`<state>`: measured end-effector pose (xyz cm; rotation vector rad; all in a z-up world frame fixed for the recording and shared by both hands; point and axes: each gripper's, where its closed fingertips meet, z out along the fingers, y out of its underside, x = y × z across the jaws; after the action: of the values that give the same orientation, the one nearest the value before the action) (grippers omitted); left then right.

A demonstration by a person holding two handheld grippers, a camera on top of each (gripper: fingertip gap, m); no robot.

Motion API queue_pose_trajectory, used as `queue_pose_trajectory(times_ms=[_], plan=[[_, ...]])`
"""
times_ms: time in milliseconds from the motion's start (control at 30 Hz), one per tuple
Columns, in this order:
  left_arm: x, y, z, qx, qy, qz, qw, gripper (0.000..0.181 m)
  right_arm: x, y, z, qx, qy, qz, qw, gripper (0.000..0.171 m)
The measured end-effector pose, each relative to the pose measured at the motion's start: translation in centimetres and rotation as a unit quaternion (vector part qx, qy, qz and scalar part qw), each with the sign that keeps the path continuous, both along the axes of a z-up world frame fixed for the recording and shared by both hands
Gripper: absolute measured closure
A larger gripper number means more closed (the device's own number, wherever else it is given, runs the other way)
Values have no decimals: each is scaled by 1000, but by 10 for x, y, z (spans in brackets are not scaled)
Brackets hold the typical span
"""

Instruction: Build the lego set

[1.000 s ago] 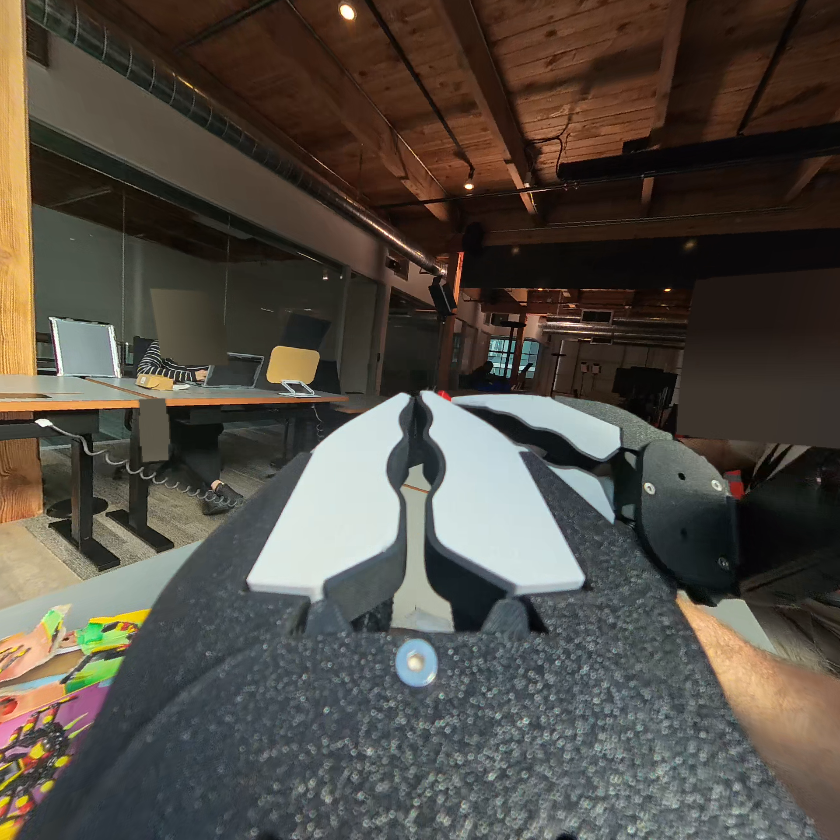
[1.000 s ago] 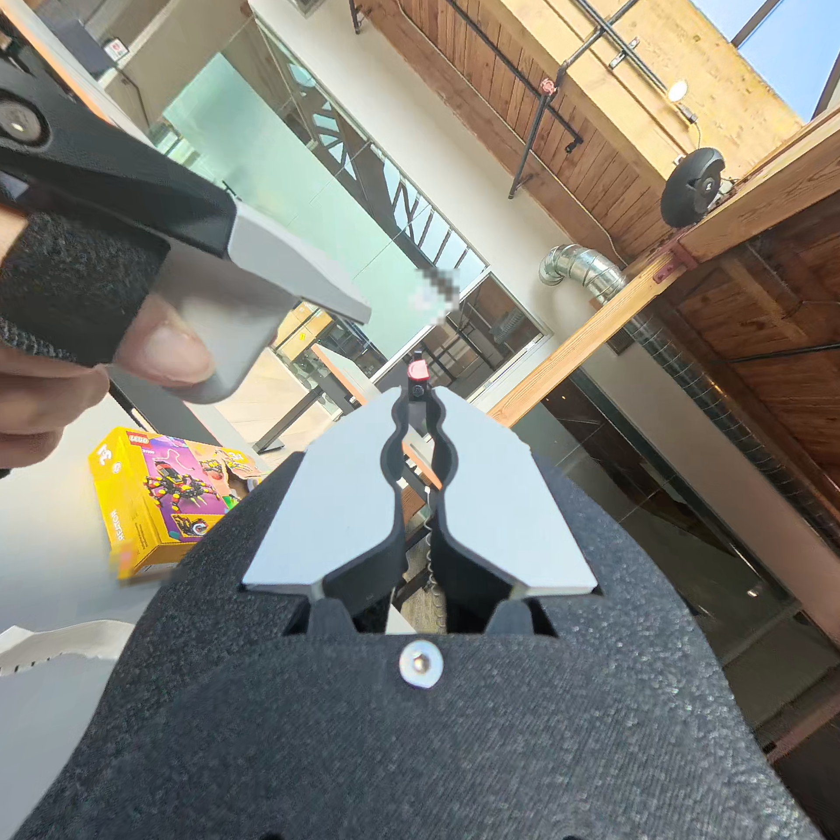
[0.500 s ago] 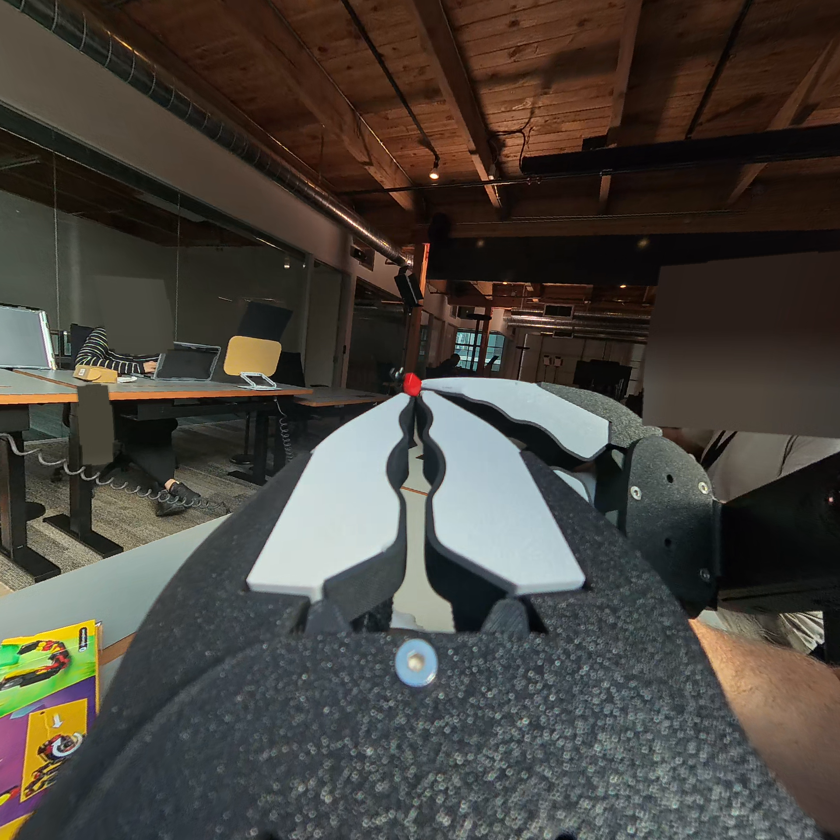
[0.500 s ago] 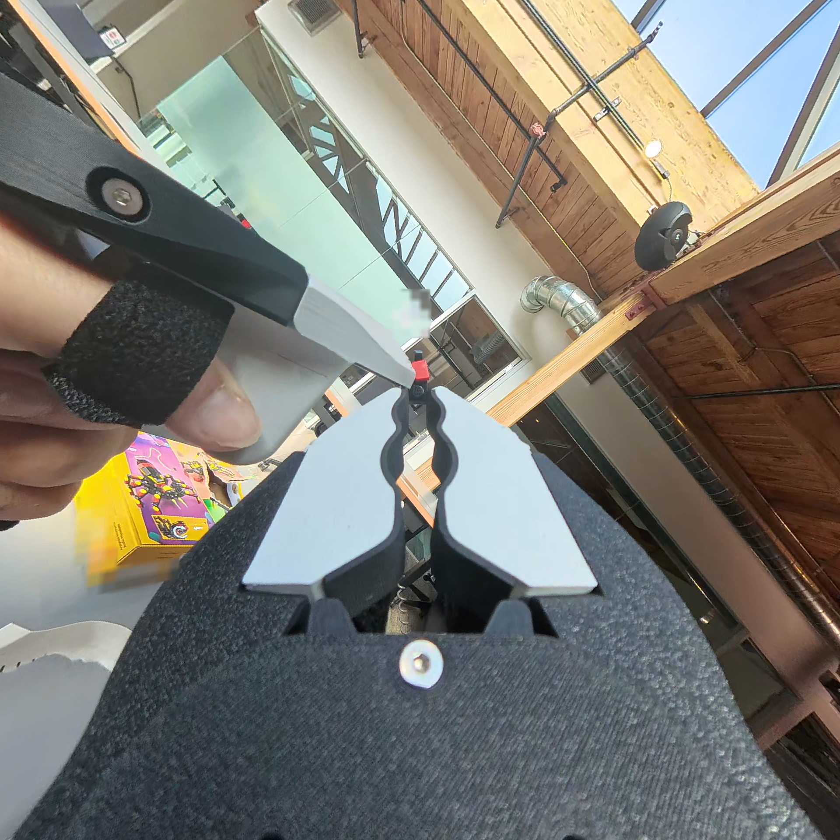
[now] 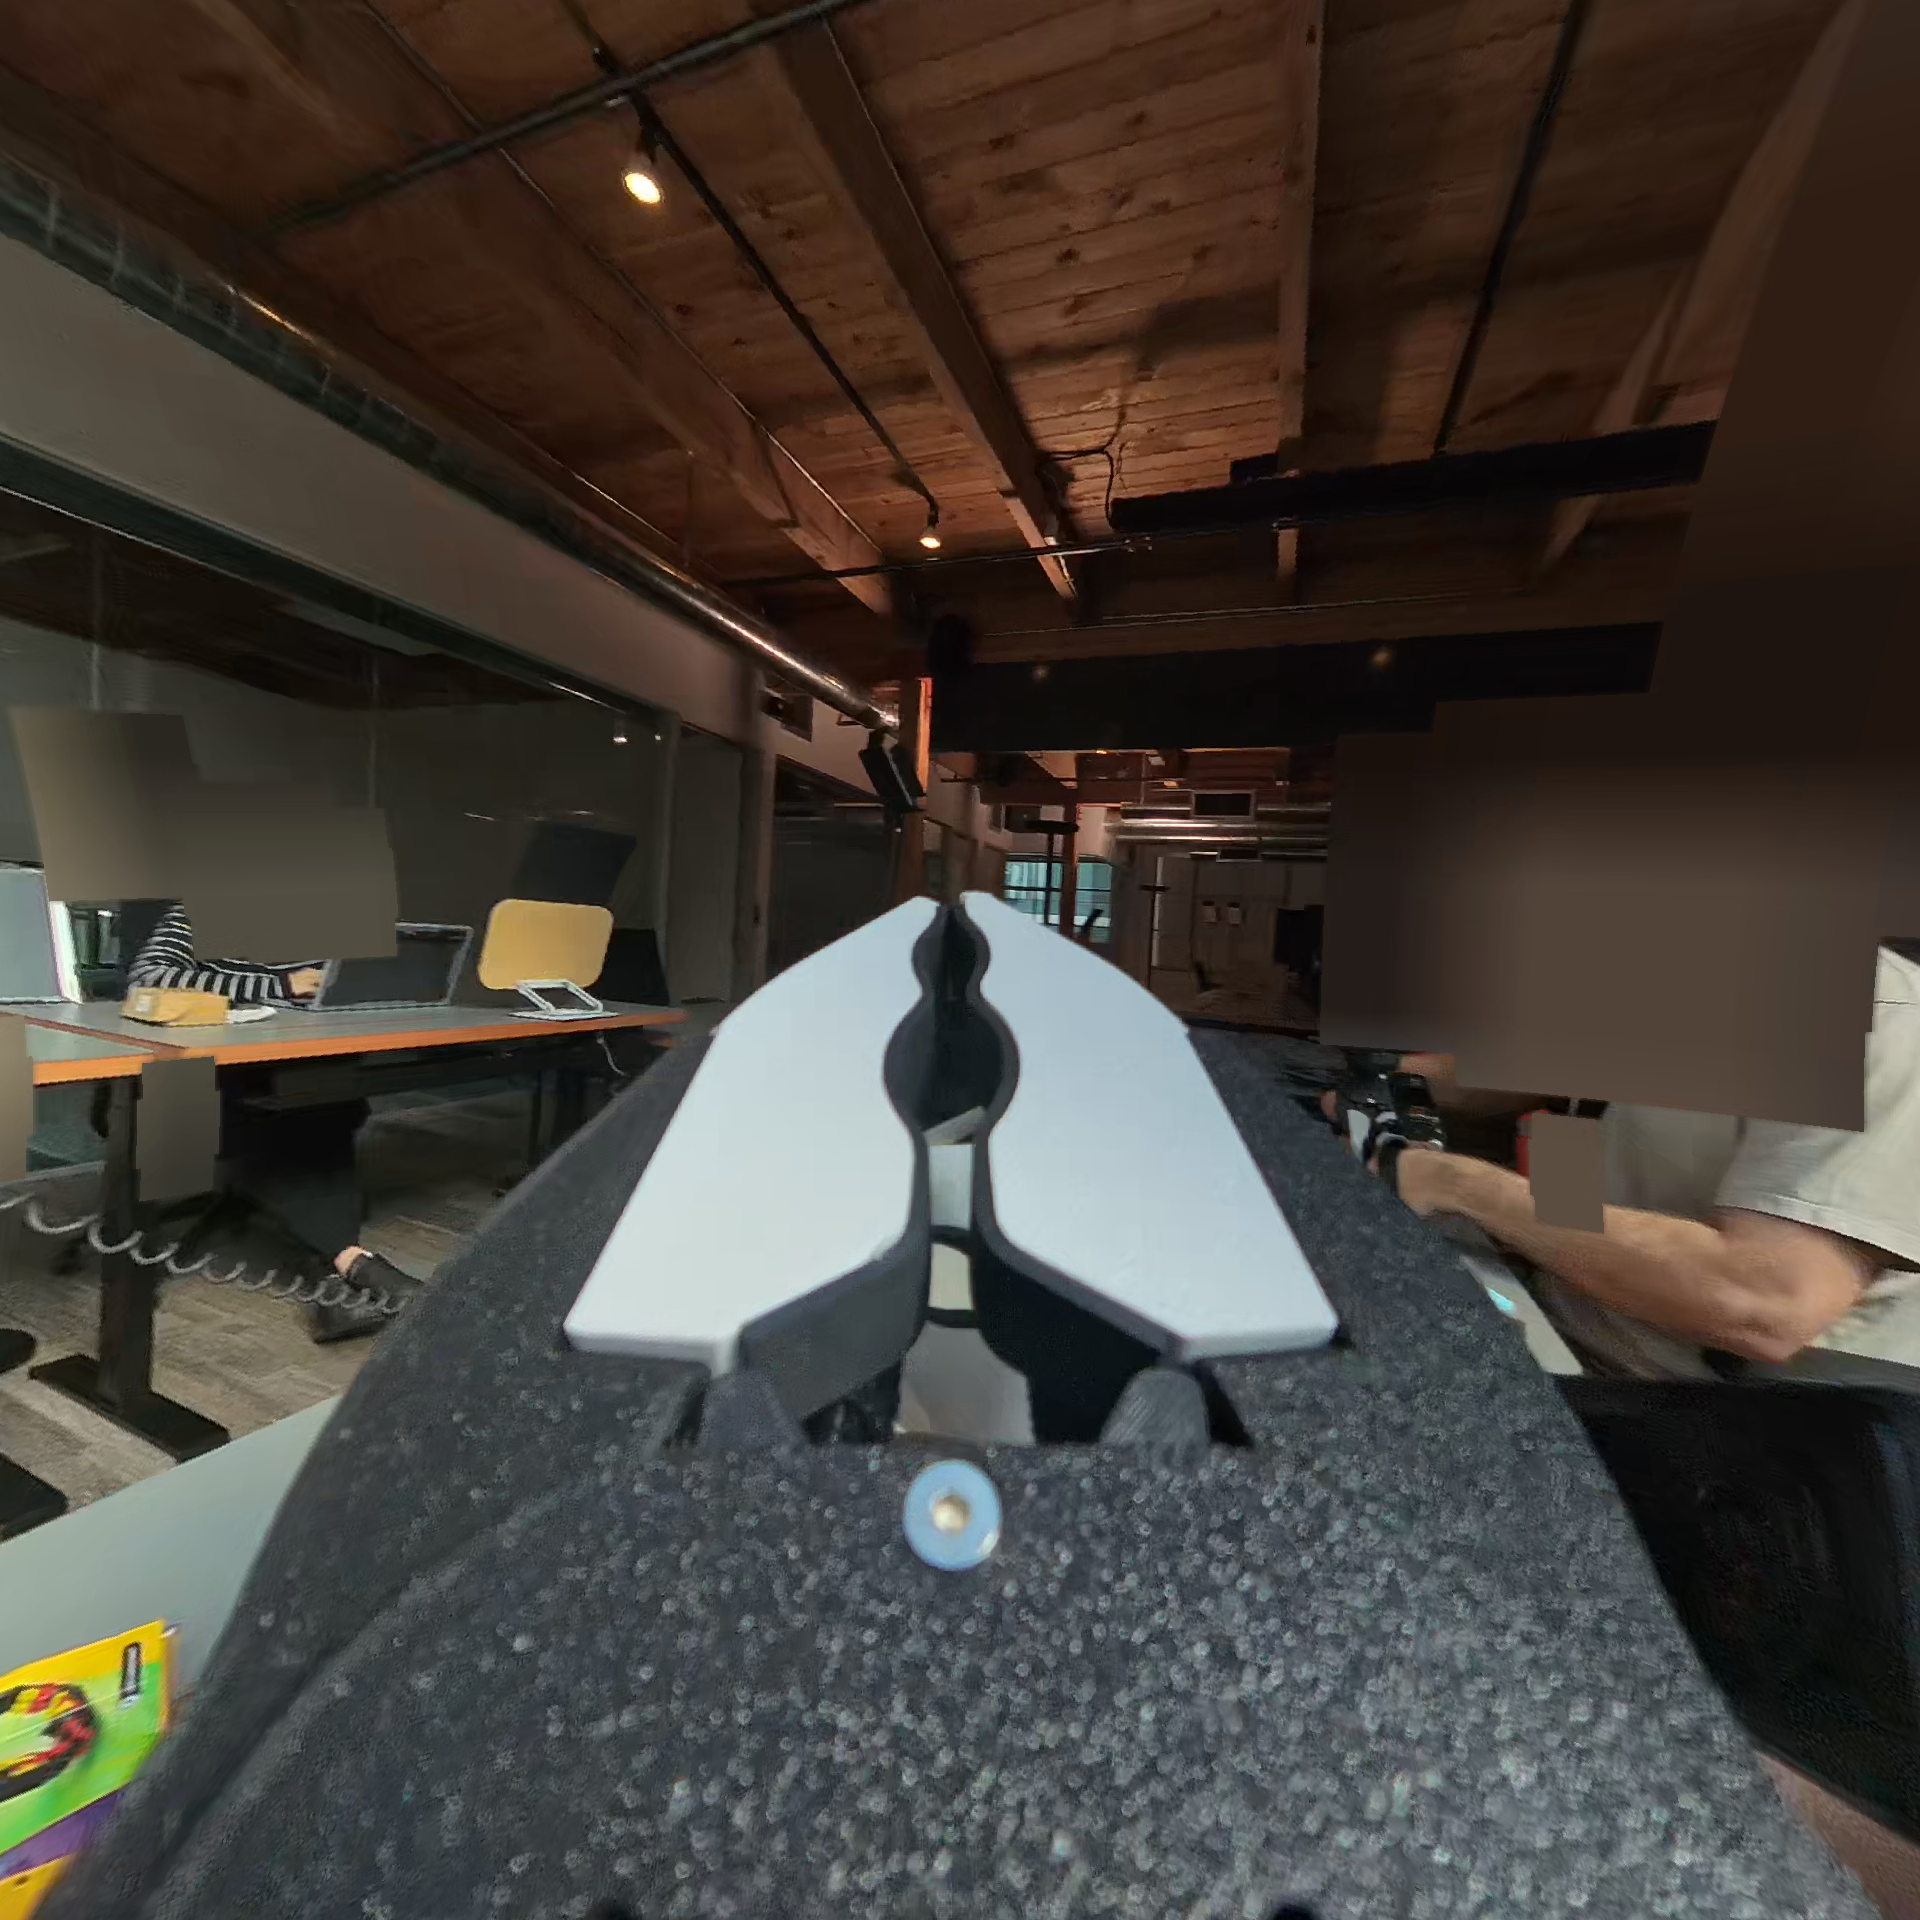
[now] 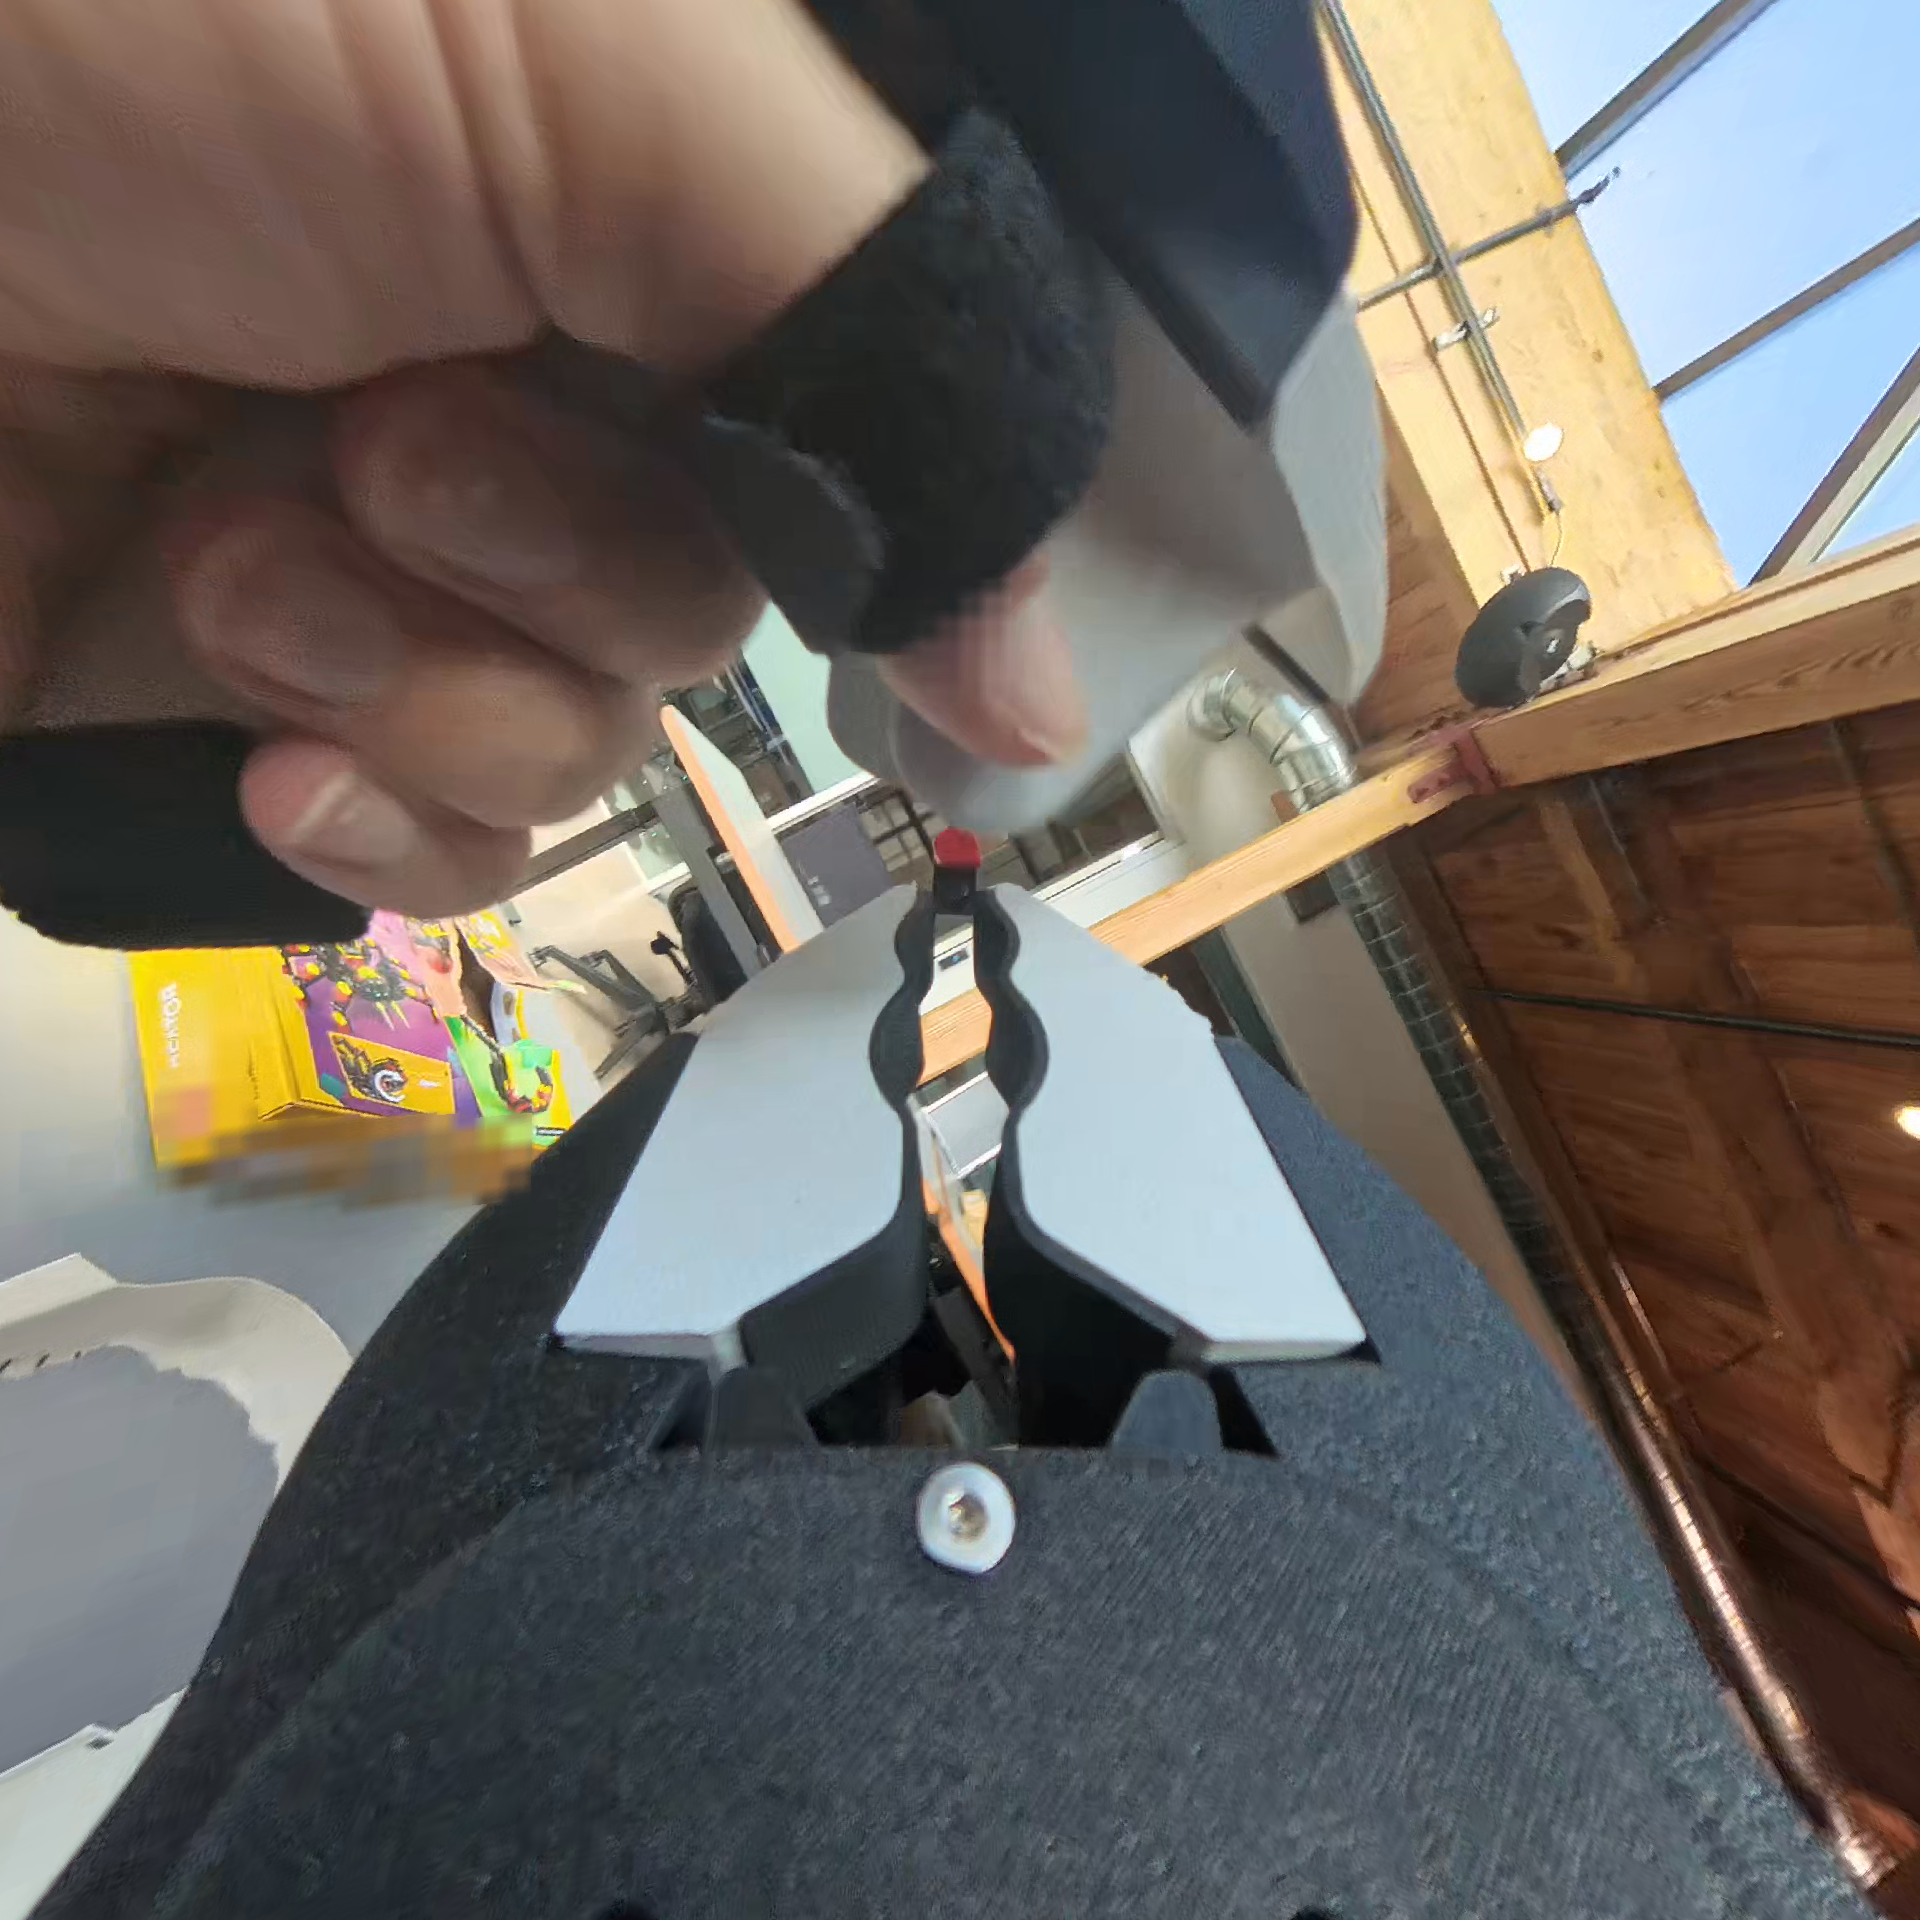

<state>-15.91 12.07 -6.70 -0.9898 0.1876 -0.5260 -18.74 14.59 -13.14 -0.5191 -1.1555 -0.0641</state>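
Note:
In the right wrist view my right gripper (image 6: 956, 883) is shut on a small black lego piece with a red tip (image 6: 956, 850), held up in the air. The hand with the left gripper is close above it and blurred; its grey fingers (image 6: 1330, 499) pass just over the red tip. In the left wrist view my left gripper (image 5: 951, 912) is shut with its tips touching, and nothing shows between them. It points level across the room. The yellow lego box (image 6: 312, 1049) lies on the white table behind.
A torn white paper bag (image 6: 156, 1330) lies at the lower left of the right wrist view. A colourful printed sheet (image 5: 73, 1745) lies on the grey table (image 5: 135, 1538) below the left gripper. A person's arm (image 5: 1621, 1257) rests at the right. Desks stand at the far left. The grippers' ends are close to 7 cm from one another.
The left gripper has drawn away from the red tip and swung up close over the right gripper's camera. The right gripper is gone from the left wrist view. The right gripper still holds its piece.

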Motion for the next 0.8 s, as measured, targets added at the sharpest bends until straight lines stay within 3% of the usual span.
queue_pose_trajectory(times_ms=[67,133,233,267,333,467,667,800], plan=[[-26,-1,3,-4,-60,-25,998,181,11,17,14,-91,31,14,995,164],[-35,-1,4,-12,-57,-25,998,181,17,19,23,-109,49,23,993,164],[-6,15,-19,-67,65,-35,995,181,13,4,24,-153,46,90,983,164],[-2,17,-24,-62,108,-32,992,181,13,-8,24,-175,34,144,973,164],[-11,7,-13,1,189,34,981,176,19,-10,26,-150,9,160,976,164],[-12,-16,-16,64,435,111,891,167,35,-16,25,-87,-57,184,977,164],[9,-19,-45,111,615,165,763,167,36,-29,13,81,-136,94,983,164],[16,-12,-53,100,644,181,737,167,35,-32,11,127,-148,67,979,164]])
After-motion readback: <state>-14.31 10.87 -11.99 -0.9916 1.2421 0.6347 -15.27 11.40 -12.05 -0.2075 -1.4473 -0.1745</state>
